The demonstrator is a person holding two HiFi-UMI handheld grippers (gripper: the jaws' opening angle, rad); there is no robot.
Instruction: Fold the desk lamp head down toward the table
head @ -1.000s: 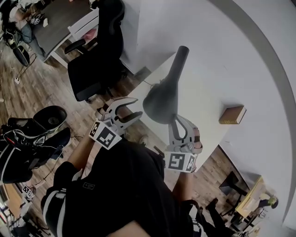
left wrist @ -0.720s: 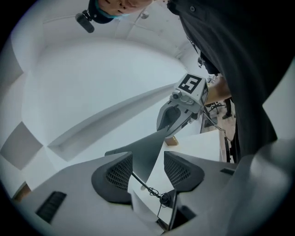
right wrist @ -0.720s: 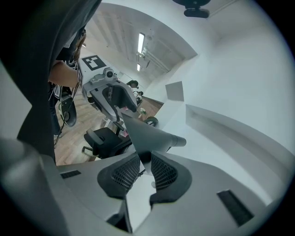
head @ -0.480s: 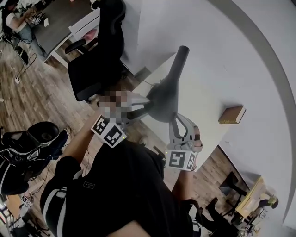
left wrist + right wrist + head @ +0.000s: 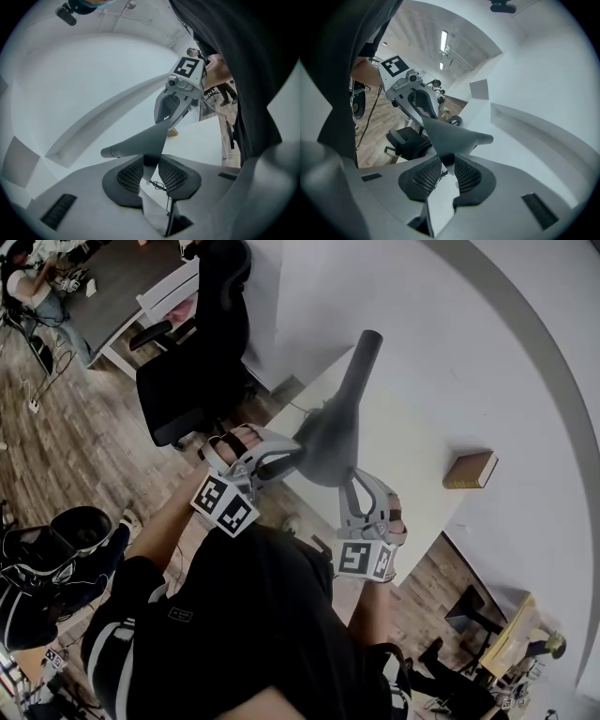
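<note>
Lamp head (image 5: 328,439) rim is taken by closing left gripper (image 5: 284,456) jaws, earlier wide; right gripper (image 5: 355,484) jaws, opening slightly, are kept on it; folding is enabled.

Left claw (image 5: 281,457) closing, right claw (image 5: 355,480) opening

Lamp head (image 5: 328,442) is sticking up over the white table (image 5: 408,465): dark cone, narrow neck pointing away toward the wall. Left gripper (image 5: 289,454) is reaching in from the left, jaws closing around the cone's left rim. Right gripper (image 5: 354,480) is sitting at the near rim, jaws opening a little with the rim between them. Brown book (image 5: 471,471) is lying near the table's right edge, well apart from the lamp. Black office chair (image 5: 192,371) is standing on the wood floor (image 5: 84,427) past the table's left side.
</note>
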